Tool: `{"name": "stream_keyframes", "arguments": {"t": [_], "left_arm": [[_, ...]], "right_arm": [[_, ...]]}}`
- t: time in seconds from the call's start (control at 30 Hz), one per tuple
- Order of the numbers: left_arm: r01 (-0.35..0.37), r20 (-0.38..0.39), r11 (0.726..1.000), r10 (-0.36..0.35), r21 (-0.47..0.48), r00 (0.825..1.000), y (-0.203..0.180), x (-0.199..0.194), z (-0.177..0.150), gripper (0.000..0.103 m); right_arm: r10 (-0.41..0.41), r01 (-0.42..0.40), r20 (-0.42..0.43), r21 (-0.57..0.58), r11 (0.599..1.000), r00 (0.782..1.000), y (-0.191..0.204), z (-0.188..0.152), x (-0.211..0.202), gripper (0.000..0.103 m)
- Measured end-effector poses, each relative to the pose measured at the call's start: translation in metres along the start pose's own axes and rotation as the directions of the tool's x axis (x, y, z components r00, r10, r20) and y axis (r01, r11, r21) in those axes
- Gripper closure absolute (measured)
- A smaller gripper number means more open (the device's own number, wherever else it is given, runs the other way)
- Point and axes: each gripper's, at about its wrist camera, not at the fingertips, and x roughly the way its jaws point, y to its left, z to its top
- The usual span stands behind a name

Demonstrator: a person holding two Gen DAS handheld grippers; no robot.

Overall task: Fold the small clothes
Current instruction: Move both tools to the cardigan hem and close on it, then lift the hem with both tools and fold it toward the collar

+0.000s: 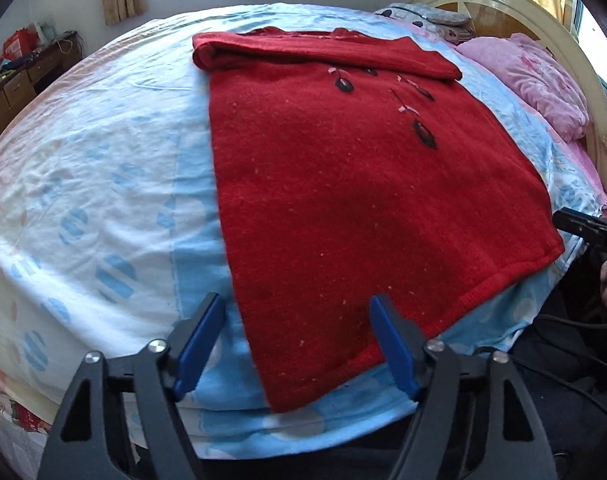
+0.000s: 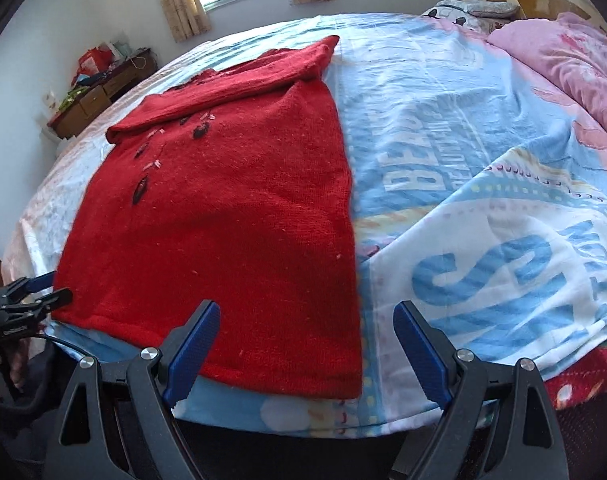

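A red knitted sweater [image 1: 343, 184] lies flat on the bed, its sleeves folded across the chest near the far end, dark leaf embroidery on the front. It also shows in the right wrist view [image 2: 231, 216]. My left gripper [image 1: 299, 340] is open and empty, hovering over the sweater's near left hem corner. My right gripper [image 2: 307, 344] is open and empty over the near right hem corner. The right gripper also shows at the right edge of the left wrist view [image 1: 583, 228], and the left gripper at the left edge of the right wrist view [image 2: 35, 292].
The bed has a pale blue patterned sheet [image 2: 463, 184]. A pink quilt [image 1: 543, 80] and pillows lie by the headboard [image 1: 503, 4]. A wooden desk [image 1: 19, 80] with clutter stands by the far wall under a window. Cables [image 1: 575, 360] hang beside the bed.
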Motion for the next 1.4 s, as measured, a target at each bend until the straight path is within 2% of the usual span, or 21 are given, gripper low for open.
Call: {"name": "stream_keyframes", "arguments": {"t": [0.07,0.13,0.27,0.43,0.53,0.57,0.6,0.63,0.73,0.83,0.93,1.03,1.07,1.1,1.17,1.23,1.4], "left_arm": [[0.020,-0.003,1.000,-0.020,-0.010,1.000,0.000,-0.001,-0.001,0.030],[0.040,-0.002,0.999,-0.040,-0.030,0.999,0.001,-0.004,-0.003,0.040],[0.063,-0.019,0.996,-0.064,-0.057,0.998,0.004,-0.004,-0.009,0.040],[0.064,-0.023,0.995,-0.066,-0.075,0.998,0.007,-0.005,-0.010,0.038],[0.075,-0.023,0.994,-0.076,-0.077,0.997,0.010,-0.006,-0.014,0.041],[0.073,-0.021,0.994,-0.075,-0.077,0.997,0.010,-0.007,-0.014,0.044],[0.075,-0.021,0.994,-0.076,-0.075,0.997,0.010,-0.008,-0.015,0.053],[0.075,-0.022,0.995,-0.077,-0.073,0.997,0.011,-0.010,-0.016,0.066],[0.067,-0.019,0.995,-0.069,-0.068,0.997,0.013,-0.012,-0.017,0.088],[0.072,-0.019,0.994,-0.073,-0.077,0.997,0.017,-0.012,-0.016,0.089],[0.068,-0.016,0.992,-0.070,-0.103,0.997,0.021,-0.009,-0.017,0.082],[0.076,-0.015,0.992,-0.078,-0.102,0.997,0.022,-0.010,-0.018,0.083],[0.082,-0.017,0.993,-0.083,-0.091,0.996,0.022,-0.012,-0.018,0.086],[0.087,-0.016,0.993,-0.089,-0.082,0.996,0.020,-0.012,-0.017,0.094],[0.111,0.005,0.991,-0.111,-0.073,0.994,0.021,-0.019,-0.014,0.094],[0.126,0.036,0.989,-0.123,-0.084,0.992,0.025,-0.027,-0.010,0.094],[0.175,0.132,0.979,-0.161,-0.100,0.978,0.035,-0.049,-0.002,0.094]], "right_arm": [[-0.005,0.004,-0.014,-0.011,1.000,1.000,0.003,-0.002,0.001,0.014],[0.020,-0.020,-0.031,-0.002,1.000,0.999,0.004,-0.005,0.003,0.015],[0.052,-0.050,-0.096,0.019,0.999,0.994,0.006,-0.012,0.016,0.027],[0.044,-0.042,-0.096,0.025,0.999,0.994,0.006,-0.015,0.018,0.029],[0.038,-0.034,-0.096,0.043,0.998,0.995,0.003,-0.016,0.019,0.041],[0.042,-0.037,-0.094,0.049,0.998,0.995,0.002,-0.015,0.018,0.054],[0.051,-0.047,-0.090,0.053,0.997,0.995,0.001,-0.015,0.017,0.070],[0.060,-0.055,-0.089,0.056,0.997,0.994,0.000,-0.014,0.016,0.075],[0.080,-0.073,-0.084,0.076,0.994,0.993,-0.003,-0.012,0.015,0.077],[0.091,-0.083,-0.089,0.089,0.993,0.992,-0.005,-0.012,0.016,0.077],[0.111,-0.099,-0.091,0.127,0.987,0.990,-0.011,-0.013,0.017,0.076],[0.108,-0.098,-0.087,0.113,0.989,0.990,-0.008,-0.013,0.016,0.076],[0.101,-0.093,-0.086,0.098,0.991,0.991,-0.006,-0.013,0.014,0.077],[0.099,-0.092,-0.084,0.089,0.992,0.991,-0.004,-0.013,0.013,0.084],[0.098,-0.092,-0.074,0.074,0.993,0.993,-0.002,-0.011,0.009,0.091],[0.105,-0.102,-0.040,0.082,0.991,0.994,-0.004,-0.008,0.000,0.098],[0.091,-0.098,0.084,0.086,0.991,0.992,-0.011,0.002,-0.029,0.100]]}}
